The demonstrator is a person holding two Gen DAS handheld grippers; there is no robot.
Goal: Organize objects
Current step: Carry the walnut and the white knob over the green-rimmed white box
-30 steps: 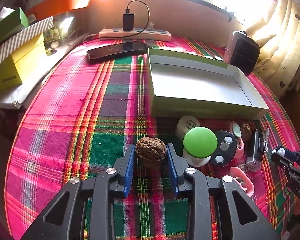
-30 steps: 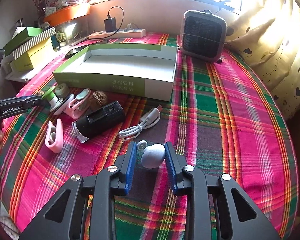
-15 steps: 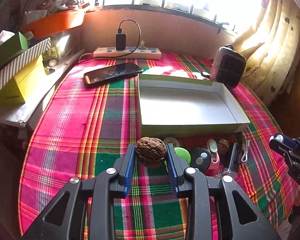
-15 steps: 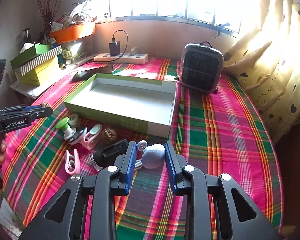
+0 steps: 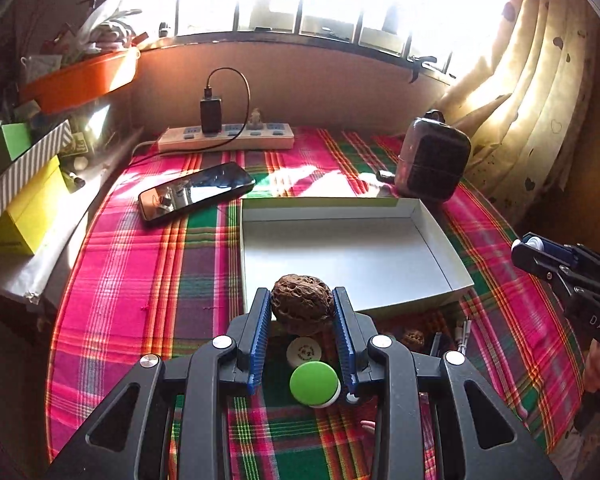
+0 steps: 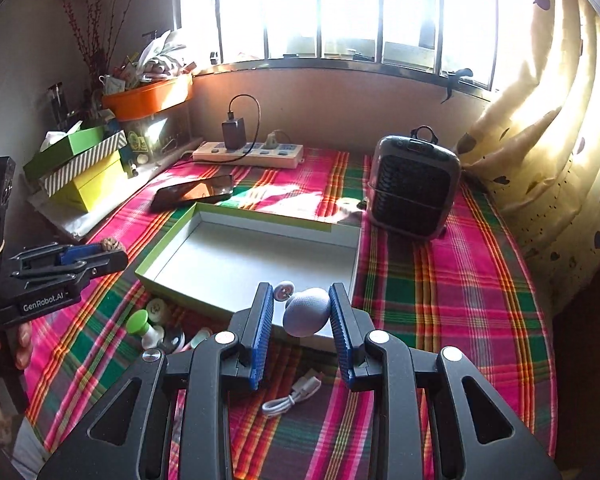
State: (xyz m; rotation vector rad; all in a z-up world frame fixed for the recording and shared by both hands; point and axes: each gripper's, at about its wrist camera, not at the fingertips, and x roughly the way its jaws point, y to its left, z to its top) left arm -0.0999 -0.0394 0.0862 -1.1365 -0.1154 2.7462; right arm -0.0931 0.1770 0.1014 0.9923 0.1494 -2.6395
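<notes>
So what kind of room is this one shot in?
Most likely a lived-in home room, not a lab: a table with a plaid tablecloth stands under a barred window with heart-print curtains, and a power strip and a small heater sit on it.

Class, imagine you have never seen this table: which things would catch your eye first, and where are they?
The bright plaid tablecloth covers the table, with an open white box at its middle. The left gripper grips a wrinkled walnut; the right gripper grips a bluish-grey ball above the box's near edge.
</notes>
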